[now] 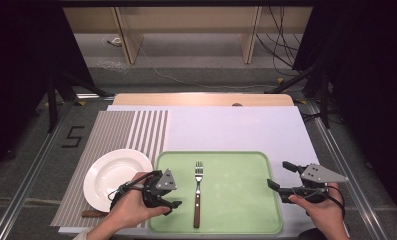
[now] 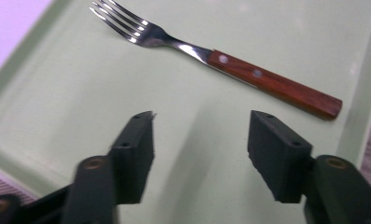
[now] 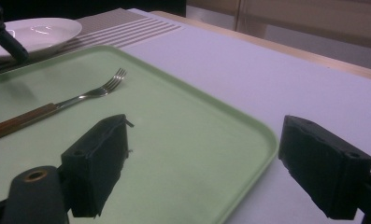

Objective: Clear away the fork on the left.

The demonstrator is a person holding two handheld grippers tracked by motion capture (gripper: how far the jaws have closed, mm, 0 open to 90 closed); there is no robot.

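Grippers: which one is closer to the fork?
The left gripper, open over the green tray beside the fork; the right gripper straddles the tray's right edge.

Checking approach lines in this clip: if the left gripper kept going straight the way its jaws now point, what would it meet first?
Probably the fork. The left gripper, jaws open and empty, points across the green tray toward the fork's neck and wooden handle. Its downward tilt is hard to judge, so it might touch the tray floor first.

Left gripper [image 1: 172,204]: black body, grey three-cornered top plate with small dark screw holes, black cable looping back over the hand [image 1: 131,207]. Right gripper [image 1: 280,176]: same black build, larger grey triangular plate, black cable round the wrist. Jaw pads are black rectangular blocks with small holes; brass-coloured pivot rivets behind them.
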